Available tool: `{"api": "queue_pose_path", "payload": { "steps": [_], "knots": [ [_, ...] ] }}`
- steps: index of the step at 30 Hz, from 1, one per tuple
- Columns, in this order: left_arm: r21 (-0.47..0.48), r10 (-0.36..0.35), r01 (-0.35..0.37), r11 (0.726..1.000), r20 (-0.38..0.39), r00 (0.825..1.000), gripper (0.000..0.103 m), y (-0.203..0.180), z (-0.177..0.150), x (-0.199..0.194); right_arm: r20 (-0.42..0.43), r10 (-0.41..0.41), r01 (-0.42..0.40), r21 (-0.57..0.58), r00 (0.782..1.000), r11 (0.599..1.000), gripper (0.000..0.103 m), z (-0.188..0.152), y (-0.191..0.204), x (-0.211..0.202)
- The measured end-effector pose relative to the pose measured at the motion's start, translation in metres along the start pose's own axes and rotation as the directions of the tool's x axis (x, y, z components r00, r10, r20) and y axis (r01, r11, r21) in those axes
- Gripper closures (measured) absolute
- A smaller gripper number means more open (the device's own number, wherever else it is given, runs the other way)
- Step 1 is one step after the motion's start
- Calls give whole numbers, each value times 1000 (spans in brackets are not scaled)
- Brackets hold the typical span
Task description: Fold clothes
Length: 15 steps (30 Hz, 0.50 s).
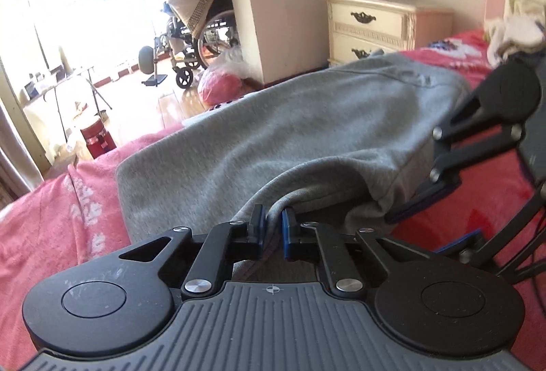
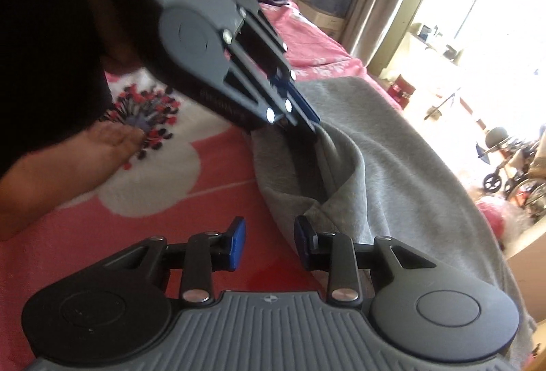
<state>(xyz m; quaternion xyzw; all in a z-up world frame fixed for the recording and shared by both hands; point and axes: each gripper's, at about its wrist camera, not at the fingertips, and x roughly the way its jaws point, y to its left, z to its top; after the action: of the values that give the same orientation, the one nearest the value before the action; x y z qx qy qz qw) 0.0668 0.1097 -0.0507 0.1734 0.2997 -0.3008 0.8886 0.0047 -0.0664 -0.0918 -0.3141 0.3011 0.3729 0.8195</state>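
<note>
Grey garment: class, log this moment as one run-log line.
left gripper: shut on grey garment | right gripper: open beside edge | surface: pink blanket

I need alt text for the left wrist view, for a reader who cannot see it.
The left gripper pinches a raised fold of a grey garment spread on a pink bedspread. The right gripper reaches the garment's edge from the right.
</note>
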Motion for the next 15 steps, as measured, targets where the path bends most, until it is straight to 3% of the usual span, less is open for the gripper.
{"api": "queue_pose_path", "payload": {
  "steps": [5,11,15],
  "knots": [
    [-35,-17,18,999,23,1000,97,4,3,-3,8,-32,32,-50,999,998,74,-1,14,7],
    [-42,-37,38,998,36,999,97,8,3,-8,46,-192,195,-70,980,978,75,3,5,30],
    [-46,-55,57,997,40,998,97,10,3,-10,76,-240,244,-47,968,969,75,2,5,27]
  ]
}}
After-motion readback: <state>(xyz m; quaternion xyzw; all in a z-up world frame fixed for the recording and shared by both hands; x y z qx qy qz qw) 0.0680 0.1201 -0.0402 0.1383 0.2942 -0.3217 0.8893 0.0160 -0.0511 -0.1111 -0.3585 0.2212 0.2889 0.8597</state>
